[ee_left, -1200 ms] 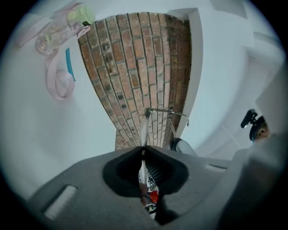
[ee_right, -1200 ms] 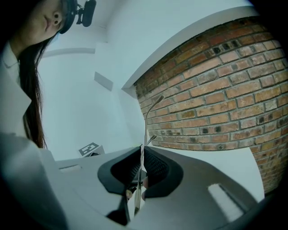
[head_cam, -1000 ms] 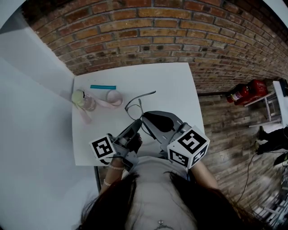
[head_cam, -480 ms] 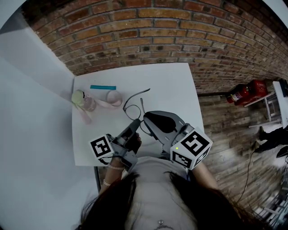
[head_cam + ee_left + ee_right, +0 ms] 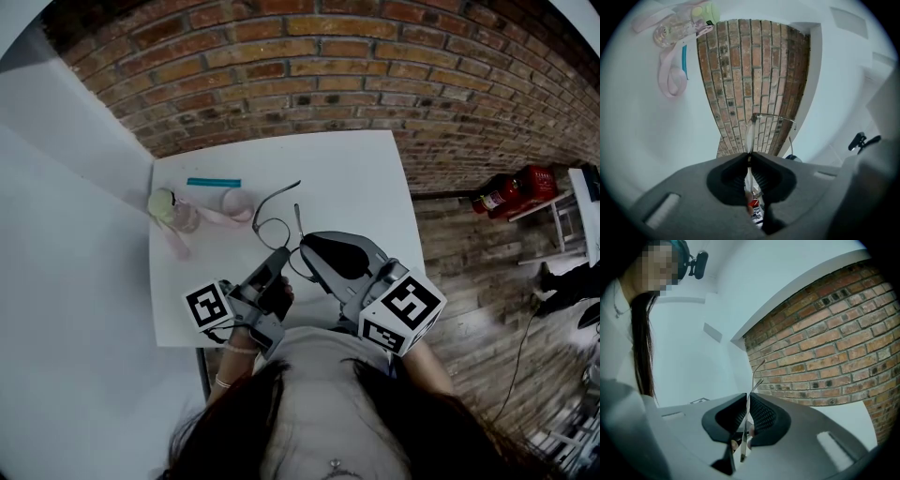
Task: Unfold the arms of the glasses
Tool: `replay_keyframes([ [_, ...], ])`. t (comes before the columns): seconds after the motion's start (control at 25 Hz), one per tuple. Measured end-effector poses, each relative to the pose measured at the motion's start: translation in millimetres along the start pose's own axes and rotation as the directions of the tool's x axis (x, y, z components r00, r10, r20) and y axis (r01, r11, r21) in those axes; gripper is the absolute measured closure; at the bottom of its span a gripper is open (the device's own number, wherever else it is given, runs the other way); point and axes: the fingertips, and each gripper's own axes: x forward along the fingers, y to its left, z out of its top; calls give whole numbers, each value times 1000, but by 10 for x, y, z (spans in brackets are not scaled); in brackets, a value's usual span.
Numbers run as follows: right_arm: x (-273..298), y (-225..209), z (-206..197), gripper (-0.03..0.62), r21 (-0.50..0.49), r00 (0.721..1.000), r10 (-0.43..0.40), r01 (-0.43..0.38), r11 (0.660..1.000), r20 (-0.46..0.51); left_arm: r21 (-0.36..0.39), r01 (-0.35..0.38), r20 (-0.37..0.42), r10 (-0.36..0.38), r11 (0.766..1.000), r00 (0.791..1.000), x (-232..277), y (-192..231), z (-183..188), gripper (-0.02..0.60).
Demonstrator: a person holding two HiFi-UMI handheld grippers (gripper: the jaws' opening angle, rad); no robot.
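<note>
L tongs [image 5: 279, 257] clamped tight on the glasses [image 5: 273, 231]. In the L gripper view the thin wire rim runs straight through the closed pads, w/ the lens loop standing just past the tips. R tongs [image 5: 304, 247] also closed, pinching one thin arm of the glasses. In the R gripper view that arm passes between the pads and pokes out past them, toward the brick.

In the head view the glasses sit at frame centre, just above both tips, over the near half of the white table [image 5: 361, 178]. The lens loop is between the two tongs and a bit up-frame. One arm [image 5: 287, 190] sweeps from the loop toward the upper right, its free end pointing up-frame at the brick wall [image 5: 375, 66]. The other arm [image 5: 297, 217] runs nearly straight up-down the frame, lower end in my R tongs. So the long axis is roughly up-down in frame. Can't tell if the frame touches the table.

Upper left of the table, well apart from the glasses: teal stick [image 5: 214, 182], pink strap [image 5: 236, 206], small clear bottle w/ green cap [image 5: 174, 208]. Red cans [image 5: 511, 190] at far right.

Only print I can make out is the b/w square patterns on the L cube [image 5: 210, 306] and R cube [image 5: 403, 307]. No words legible.
</note>
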Motion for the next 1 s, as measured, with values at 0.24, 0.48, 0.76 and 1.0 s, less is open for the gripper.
replay_keyframes([
  [0.24,-19,-13,24,566,-11,1000,-2,2,1000,13,-18,3,6,-3,1000,1000,-1,13,21,560],
  [0.48,-39,-20,47,566,-19,1000,0,1,1000,29,-48,11,12,-10,999,1000,7,34,26,560],
  [0.76,-70,-11,88,565,-26,999,5,-4,1000,49,-92,26,27,-23,995,999,-5,52,42,560],
  [1.0,-75,8,100,565,-28,998,7,-6,1000,55,-126,34,43,-28,991,999,-31,76,58,560],
])
